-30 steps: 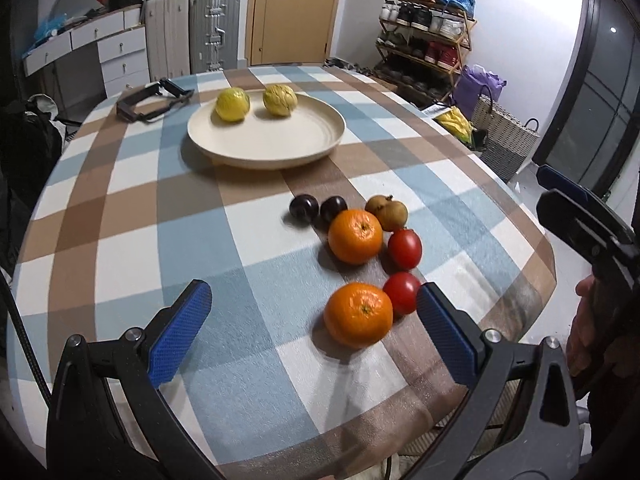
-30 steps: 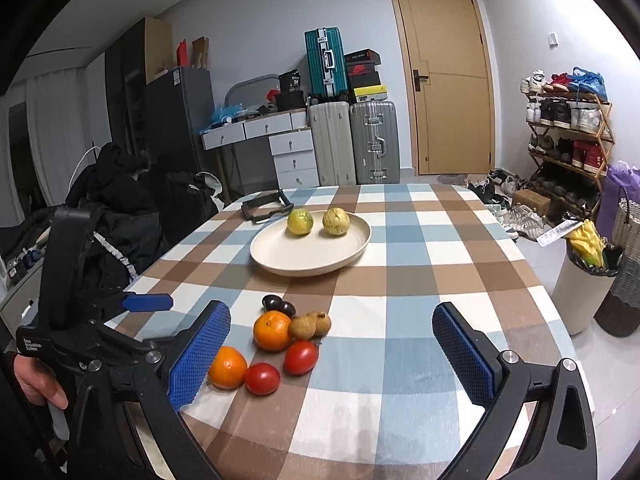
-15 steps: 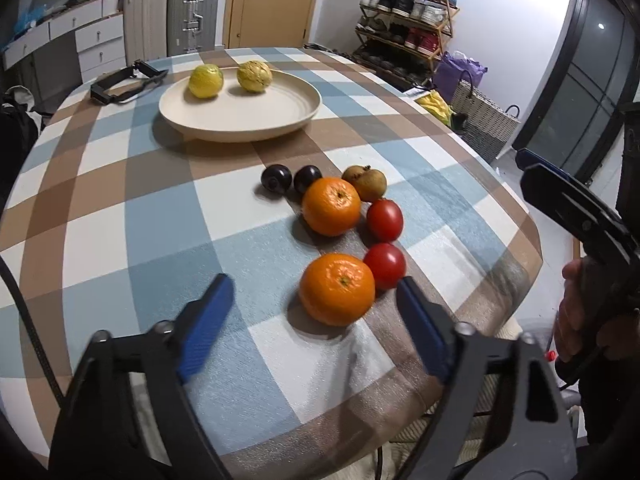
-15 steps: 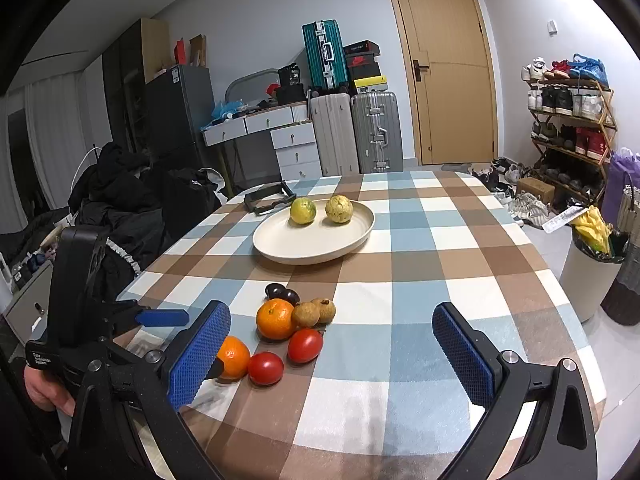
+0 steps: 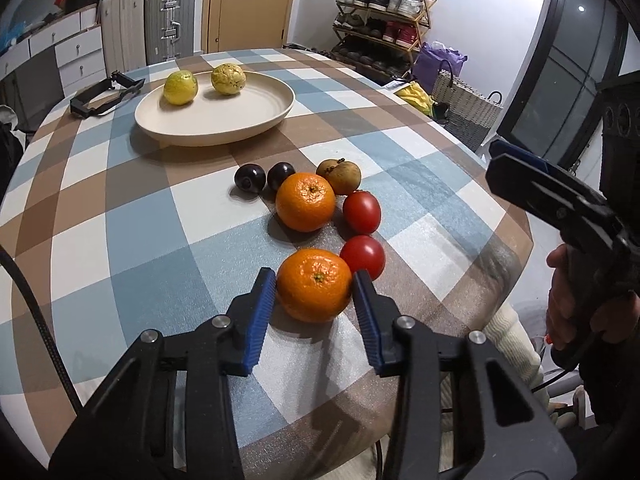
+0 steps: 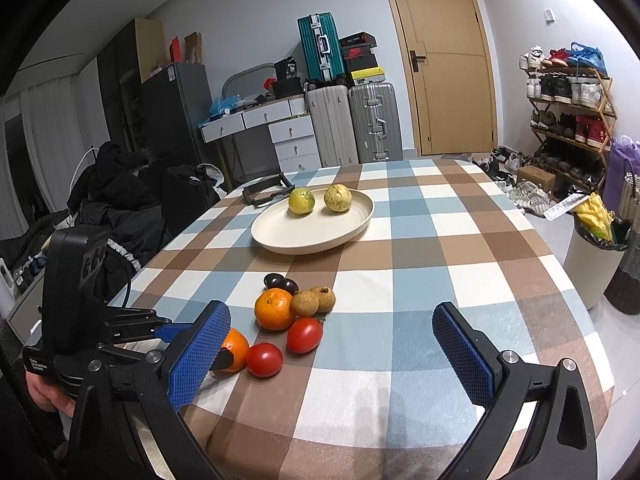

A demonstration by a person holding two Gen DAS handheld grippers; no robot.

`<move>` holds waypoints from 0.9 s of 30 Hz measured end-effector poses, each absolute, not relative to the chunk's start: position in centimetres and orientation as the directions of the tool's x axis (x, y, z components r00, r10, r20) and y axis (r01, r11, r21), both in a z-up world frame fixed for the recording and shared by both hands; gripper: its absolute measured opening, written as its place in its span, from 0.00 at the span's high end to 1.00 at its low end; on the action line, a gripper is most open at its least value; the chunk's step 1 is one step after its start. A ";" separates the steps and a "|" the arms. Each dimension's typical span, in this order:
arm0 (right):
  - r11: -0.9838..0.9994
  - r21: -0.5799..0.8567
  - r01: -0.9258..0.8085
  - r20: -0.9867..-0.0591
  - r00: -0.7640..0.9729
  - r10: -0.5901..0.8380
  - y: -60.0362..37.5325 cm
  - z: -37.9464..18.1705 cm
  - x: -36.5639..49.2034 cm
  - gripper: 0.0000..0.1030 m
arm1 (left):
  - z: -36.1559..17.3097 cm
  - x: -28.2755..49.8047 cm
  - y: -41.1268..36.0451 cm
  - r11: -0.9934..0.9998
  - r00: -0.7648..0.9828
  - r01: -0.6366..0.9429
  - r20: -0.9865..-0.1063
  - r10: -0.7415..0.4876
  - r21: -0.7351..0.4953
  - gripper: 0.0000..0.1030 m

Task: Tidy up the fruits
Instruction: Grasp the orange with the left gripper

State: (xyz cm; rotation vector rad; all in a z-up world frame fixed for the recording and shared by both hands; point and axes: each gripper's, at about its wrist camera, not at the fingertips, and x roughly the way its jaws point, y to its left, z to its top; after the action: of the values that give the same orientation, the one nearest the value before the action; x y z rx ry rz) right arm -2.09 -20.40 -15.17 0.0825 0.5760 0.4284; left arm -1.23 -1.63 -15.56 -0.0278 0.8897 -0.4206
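My left gripper (image 5: 314, 284) is shut on the near orange (image 5: 314, 285), which rests on the checked tablecloth near the table's front edge. A second orange (image 5: 305, 201), two red tomatoes (image 5: 361, 212), two dark plums (image 5: 250, 177) and a brown fruit (image 5: 340, 176) lie just beyond. A cream plate (image 5: 224, 120) farther back holds two yellow-green fruits (image 5: 181, 87). My right gripper (image 6: 332, 344) is open and empty above the table's near edge, right of the fruit cluster (image 6: 292, 312). The plate (image 6: 312, 236) shows in its view too.
A black clamp-like tool (image 5: 104, 94) lies on the table left of the plate. Suitcases (image 6: 352, 120), drawers and a shoe rack (image 6: 568, 112) stand beyond the table. A bin (image 6: 592, 256) and a basket stand on the floor at the right.
My left gripper moved forward and down to the near orange and closed its fingers on it. The right gripper drifted slightly closer to the table, still open.
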 end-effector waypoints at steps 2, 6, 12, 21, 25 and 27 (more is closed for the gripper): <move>0.908 0.194 -0.371 -0.514 0.750 0.416 -20.4 -15.2 -2.1 0.00 | -15.6 -1.3 -1.4 0.918 0.555 0.339 -0.745 -0.370 -0.204 0.64; 0.899 0.217 -0.380 -0.535 0.724 0.435 -20.0 -15.7 -1.9 0.00 | -15.4 -1.5 -0.7 0.921 0.565 0.331 -0.739 -0.367 -0.205 0.65; 0.869 0.290 -0.400 -0.590 0.640 0.492 -18.5 -17.8 -1.2 0.00 | -14.6 -1.8 1.0 0.926 0.594 0.310 -0.716 -0.366 -0.217 0.73; 0.860 0.287 -0.423 -0.640 0.583 0.500 -15.9 -19.9 -0.8 0.00 | -14.7 -1.8 2.7 0.907 0.580 0.301 -0.699 -0.419 -0.294 0.74; 0.861 0.284 -0.422 -0.648 0.578 0.497 -15.6 -20.1 -0.7 0.00 | -14.9 -1.9 2.7 0.903 0.569 0.302 -0.703 -0.427 -0.305 0.67; 0.862 0.278 -0.425 -0.649 0.578 0.494 -15.5 -20.1 -0.7 0.00 | -15.1 -1.8 2.6 0.895 0.553 0.303 -0.705 -0.444 -0.326 0.65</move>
State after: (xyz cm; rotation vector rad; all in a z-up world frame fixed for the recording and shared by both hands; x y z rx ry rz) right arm -0.70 -15.53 -20.13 0.0957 0.7889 0.5385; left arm -1.81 2.59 -15.11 -0.1736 0.8809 -0.4441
